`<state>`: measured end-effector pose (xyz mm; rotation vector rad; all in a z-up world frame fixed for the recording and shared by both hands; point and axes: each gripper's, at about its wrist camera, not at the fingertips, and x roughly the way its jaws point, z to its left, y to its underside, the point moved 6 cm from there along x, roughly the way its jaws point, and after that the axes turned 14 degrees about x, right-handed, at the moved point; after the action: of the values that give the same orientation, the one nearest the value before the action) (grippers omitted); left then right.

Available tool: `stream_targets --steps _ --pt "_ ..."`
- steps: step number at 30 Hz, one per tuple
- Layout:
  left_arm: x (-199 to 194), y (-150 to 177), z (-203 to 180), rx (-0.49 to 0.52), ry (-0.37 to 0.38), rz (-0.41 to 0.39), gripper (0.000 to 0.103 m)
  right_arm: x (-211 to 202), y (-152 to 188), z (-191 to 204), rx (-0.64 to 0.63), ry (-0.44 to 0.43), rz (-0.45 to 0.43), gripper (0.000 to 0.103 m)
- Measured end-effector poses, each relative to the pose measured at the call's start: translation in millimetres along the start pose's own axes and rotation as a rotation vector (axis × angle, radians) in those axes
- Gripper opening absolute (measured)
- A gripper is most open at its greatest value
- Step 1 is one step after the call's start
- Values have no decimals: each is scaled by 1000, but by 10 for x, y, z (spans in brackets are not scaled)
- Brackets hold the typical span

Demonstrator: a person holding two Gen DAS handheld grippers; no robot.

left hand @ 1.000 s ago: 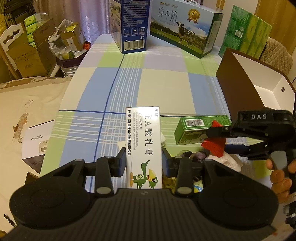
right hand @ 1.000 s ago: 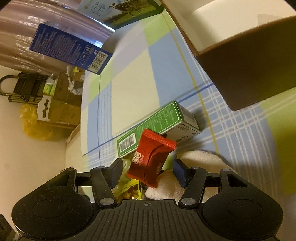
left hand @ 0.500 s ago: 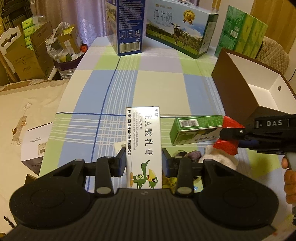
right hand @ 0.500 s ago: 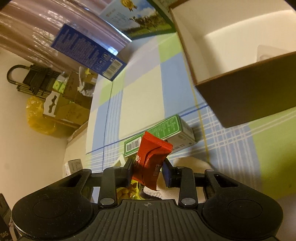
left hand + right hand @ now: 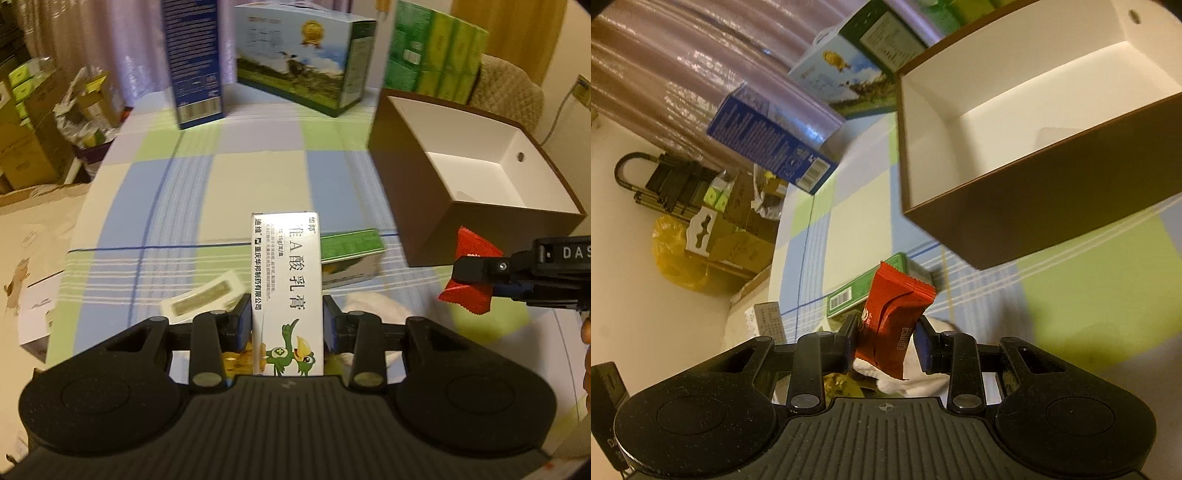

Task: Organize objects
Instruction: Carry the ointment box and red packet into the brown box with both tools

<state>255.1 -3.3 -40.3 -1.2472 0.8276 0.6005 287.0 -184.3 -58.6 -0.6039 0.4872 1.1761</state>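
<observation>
Ointment box (image 5: 287, 291), white with a green cartoon bird, sat clenched upright in my left claw (image 5: 287, 321), its long faces pressed by both pads and its top end pointing forward over the checked surface (image 5: 258, 177). My right claw (image 5: 886, 341) gripped a red snack packet (image 5: 892, 317) by its lower half, the crimped top sticking up free of the pads. To do this step well, I judged I should carry the packet over the near brown wall of the open box (image 5: 1008, 122) with room to spare, bring it down inside the white interior, and only then let the pads part, so the light wrapper did not catch on the rim or flutter out onto the cloth. The carton in my left claw was stiff and could wait its turn, provided I kept the two claws from crowding each other at the box mouth. From the left wrist view the open box stood ahead and to the right, near the right claw, with the packet just short of its near wall. A green carton (image 5: 349, 254) lay flat on the surface just beyond the ointment box, a small blister strip (image 5: 203, 295) lay to its left, and something white and soft sat beneath both claws.
</observation>
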Motion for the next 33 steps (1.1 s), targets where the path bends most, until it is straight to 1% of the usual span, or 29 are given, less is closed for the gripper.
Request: stream_targets --steps 9,16,21,27,33 --pt "25 -279 -460 58 51 -23 33 -423 -175 -210 17 -2 -54 29" --pt "25 -551 -825 94 97 -50 33 -654 -329 -366 -15 18 -79 29" --pt "67 -766 -1040 115 112 -65 33 -798 -483 -451 -41 26 -100 29" --pt "116 -1029 -1227 128 117 -89 33 -957 -796 -489 -85 31 -141 29" --pt "200 -1363 -1348 131 101 -118 33 -1112 -1218 -503 -147 50 -200 29"
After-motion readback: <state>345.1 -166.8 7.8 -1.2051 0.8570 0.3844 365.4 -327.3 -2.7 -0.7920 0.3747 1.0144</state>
